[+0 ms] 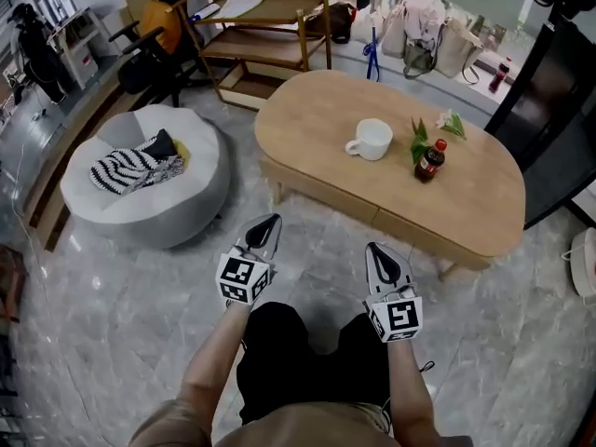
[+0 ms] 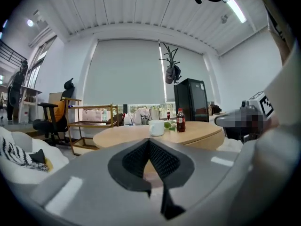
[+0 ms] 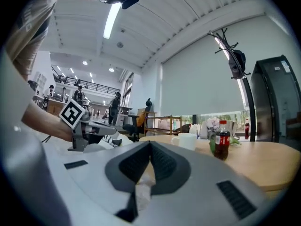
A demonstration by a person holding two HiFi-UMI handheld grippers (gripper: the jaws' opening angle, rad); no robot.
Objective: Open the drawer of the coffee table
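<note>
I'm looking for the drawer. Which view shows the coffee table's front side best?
The head view: the coffee table is seen whole from above, its front side bare, with a faint seam. The left gripper view shows only a strip of that side; the right gripper view mostly the tabletop.

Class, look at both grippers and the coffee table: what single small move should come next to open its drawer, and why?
Probably bring the right gripper forward to the near side panel of the coffee table, opening its jaws on the way. It and the left gripper are shut, empty and short of the table; no handle shows from here.
</note>
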